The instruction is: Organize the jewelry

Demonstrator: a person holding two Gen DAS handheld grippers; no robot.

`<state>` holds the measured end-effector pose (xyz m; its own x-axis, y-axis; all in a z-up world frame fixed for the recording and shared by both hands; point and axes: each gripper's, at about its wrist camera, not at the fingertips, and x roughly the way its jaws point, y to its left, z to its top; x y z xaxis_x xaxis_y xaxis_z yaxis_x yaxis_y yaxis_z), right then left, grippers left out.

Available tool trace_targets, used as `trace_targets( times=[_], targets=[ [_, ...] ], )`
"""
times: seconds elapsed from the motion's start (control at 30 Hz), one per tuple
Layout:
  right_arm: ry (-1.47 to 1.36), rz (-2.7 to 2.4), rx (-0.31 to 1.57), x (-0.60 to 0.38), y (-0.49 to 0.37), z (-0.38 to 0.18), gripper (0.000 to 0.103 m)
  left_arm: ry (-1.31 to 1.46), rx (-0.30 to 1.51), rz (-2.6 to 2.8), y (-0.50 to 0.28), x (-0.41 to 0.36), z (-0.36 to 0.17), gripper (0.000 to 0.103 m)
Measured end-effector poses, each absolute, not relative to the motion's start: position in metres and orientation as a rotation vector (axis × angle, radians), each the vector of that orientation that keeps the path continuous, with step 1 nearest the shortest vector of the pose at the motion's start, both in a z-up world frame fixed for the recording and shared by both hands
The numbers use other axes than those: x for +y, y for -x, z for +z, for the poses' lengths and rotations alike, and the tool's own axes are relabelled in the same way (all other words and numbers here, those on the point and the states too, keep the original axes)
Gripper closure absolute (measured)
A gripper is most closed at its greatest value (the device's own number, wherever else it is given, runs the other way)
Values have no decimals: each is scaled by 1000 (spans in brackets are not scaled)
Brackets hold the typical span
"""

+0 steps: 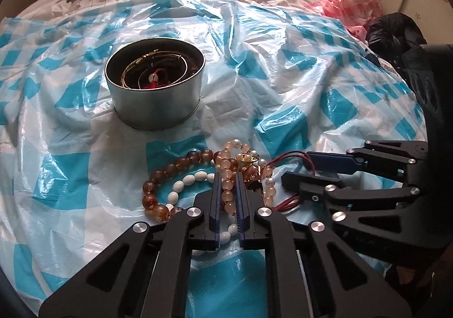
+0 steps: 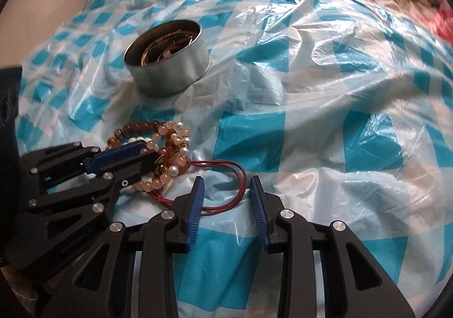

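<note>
Plastic sheet [image 1: 283,68], blue-checked, spread wide and free all round. Metal tin [image 1: 154,97] ahead-left of left tool [image 1: 228,193], partly filled. Left tool clenched on pink bead strand [image 1: 227,186], strand running along its fingers. Right tool [image 2: 226,199] released, red cord [image 2: 226,167] just ahead, nearer it.
</note>
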<state>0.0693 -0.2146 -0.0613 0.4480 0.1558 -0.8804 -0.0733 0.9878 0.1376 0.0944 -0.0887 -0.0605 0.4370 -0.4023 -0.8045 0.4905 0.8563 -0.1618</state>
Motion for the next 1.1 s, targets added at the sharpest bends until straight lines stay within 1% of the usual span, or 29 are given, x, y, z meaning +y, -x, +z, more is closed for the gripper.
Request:
trace_targets(
  times=[0.07, 0.1, 0.13, 0.17, 0.2, 0.23, 0.47, 0.6, 0.9, 1.1],
  targets=[
    [-65, 152, 1096, -212, -69, -62, 77, -83, 959, -554, -93, -84, -57, 96],
    [-61, 160, 1094, -211, -69, -61, 87, -67, 953, -553, -93, -81, -54, 96],
    [-62, 162, 1093, -210, -69, -61, 92, -45, 944, -552, -92, -77, -51, 96],
    [-68, 163, 1089, -211, -69, -60, 94, -22, 932, -552, -91, -72, -48, 96],
    [-84, 165, 1082, -213, -68, -59, 99, 6, 914, -555, -90, -67, -44, 96],
    [-105, 168, 1075, -216, -67, -57, 100, 24, 898, -557, -89, -62, -40, 96],
    [-361, 227, 990, -246, -55, -40, 100, 99, 811, -588, -80, -46, -15, 96],
    [-449, 256, 937, -252, -50, -28, 100, 106, 784, -589, -77, -42, -5, 96],
    [-543, 314, 812, -256, -49, 5, 100, 104, 753, -531, -83, -29, 11, 96],
    [-584, 368, 736, -251, -55, 14, 100, 79, 747, -475, -89, -28, 11, 96]
  ],
)
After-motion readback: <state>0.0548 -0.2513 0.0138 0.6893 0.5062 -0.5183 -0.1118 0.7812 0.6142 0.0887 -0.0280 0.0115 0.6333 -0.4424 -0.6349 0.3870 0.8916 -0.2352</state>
